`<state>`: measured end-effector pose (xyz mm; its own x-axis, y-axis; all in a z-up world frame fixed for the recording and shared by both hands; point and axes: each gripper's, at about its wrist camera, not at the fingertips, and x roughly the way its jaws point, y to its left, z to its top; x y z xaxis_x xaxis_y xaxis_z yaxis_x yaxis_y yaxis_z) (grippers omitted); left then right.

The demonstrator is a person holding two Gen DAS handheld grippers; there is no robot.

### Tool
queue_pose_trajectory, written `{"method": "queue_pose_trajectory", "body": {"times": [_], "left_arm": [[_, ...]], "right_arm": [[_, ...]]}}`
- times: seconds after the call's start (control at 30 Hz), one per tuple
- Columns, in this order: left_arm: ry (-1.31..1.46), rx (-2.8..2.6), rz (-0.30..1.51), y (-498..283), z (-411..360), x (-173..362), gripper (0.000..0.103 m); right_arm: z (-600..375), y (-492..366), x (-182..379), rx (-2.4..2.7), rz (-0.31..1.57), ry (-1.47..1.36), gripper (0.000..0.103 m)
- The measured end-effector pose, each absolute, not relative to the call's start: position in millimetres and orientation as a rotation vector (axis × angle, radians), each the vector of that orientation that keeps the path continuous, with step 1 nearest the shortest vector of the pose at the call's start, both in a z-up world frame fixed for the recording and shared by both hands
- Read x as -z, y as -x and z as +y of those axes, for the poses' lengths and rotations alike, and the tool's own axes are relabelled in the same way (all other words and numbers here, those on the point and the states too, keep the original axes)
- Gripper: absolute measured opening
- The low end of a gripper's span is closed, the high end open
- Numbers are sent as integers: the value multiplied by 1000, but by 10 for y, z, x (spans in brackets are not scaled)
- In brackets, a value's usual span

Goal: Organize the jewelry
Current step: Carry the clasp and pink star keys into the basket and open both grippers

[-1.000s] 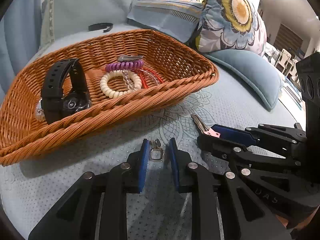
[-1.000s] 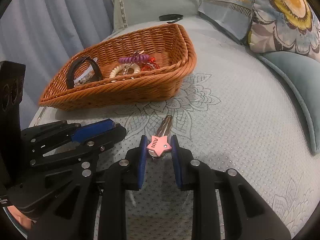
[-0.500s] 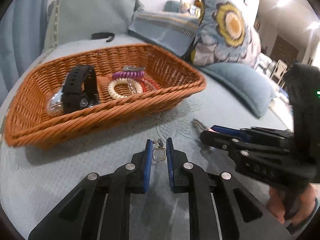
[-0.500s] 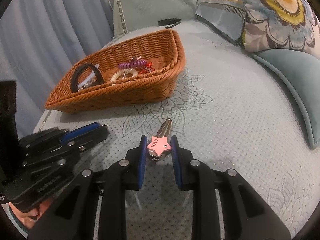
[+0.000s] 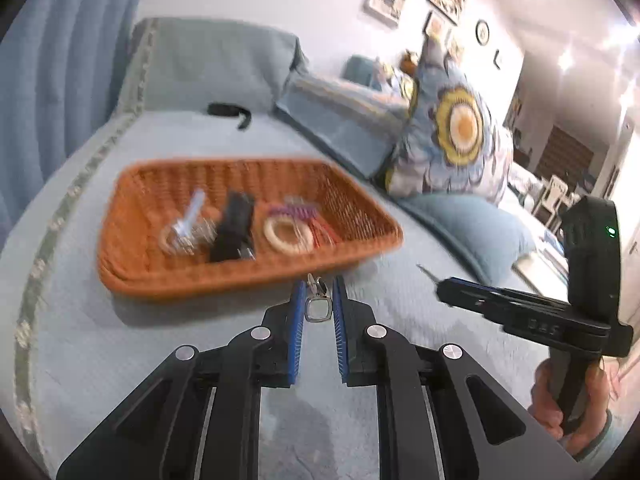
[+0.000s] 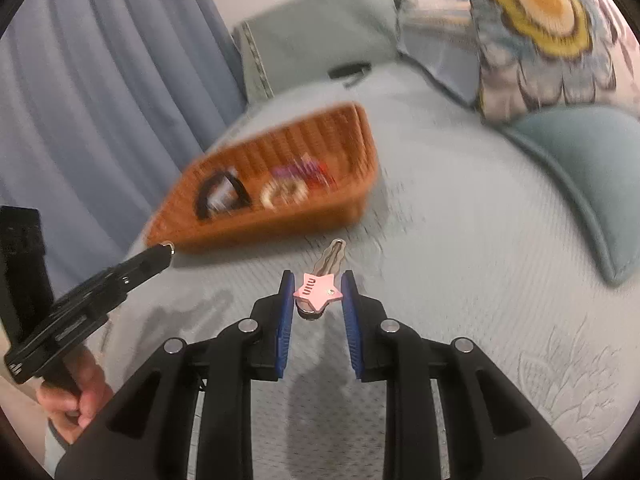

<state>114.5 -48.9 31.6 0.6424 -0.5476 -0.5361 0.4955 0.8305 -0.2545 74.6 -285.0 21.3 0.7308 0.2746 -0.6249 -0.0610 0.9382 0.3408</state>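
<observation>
basket (image 5: pixel 132 276) on bed (image 5: pixel 80 352) | watch (image 5: pixel 234 228) in basket

Each black claw (image 5: pixel 318 300) has blue ribbed pads (image 5: pixel 297 332), silver screws and a grey-blue cuff behind

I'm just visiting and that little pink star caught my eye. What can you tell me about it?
The pink star hair clip has a flat, glossy pink star, plastic by the look, with small white lettering and a tiny gem. A wavy silver metal prong points away toward the wicker basket. The right gripper pinches the star between its blue pads, holding it above the pale blue bedspread.
</observation>
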Motion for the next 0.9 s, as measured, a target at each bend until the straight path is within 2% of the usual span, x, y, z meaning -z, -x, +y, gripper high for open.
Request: {"method": "queue_pose_trajectory", "body": {"times": [0.27,0.57,0.83,0.87,0.9], "left_arm": [[121,526,584,-1709,-312,-634,12],[177,465,668,-2419,-289,-421,12],[179,450,705,-2580,-312,-294,13],[187,452,706,-2581,-297,-288,16],[191,456,707,-2574,-292,-287,29]], "right_arm": [[-2583,-1304,-661,-208,636,-208,21],[-2309,-2304,-336,-208,753,-164,21],[-2365,-2629,-90,-211,836,-226,22],[-2384,-2635,-91,-215,841,-235,24],[-2422,-2624,-105,-215,840,-247,29]]}}
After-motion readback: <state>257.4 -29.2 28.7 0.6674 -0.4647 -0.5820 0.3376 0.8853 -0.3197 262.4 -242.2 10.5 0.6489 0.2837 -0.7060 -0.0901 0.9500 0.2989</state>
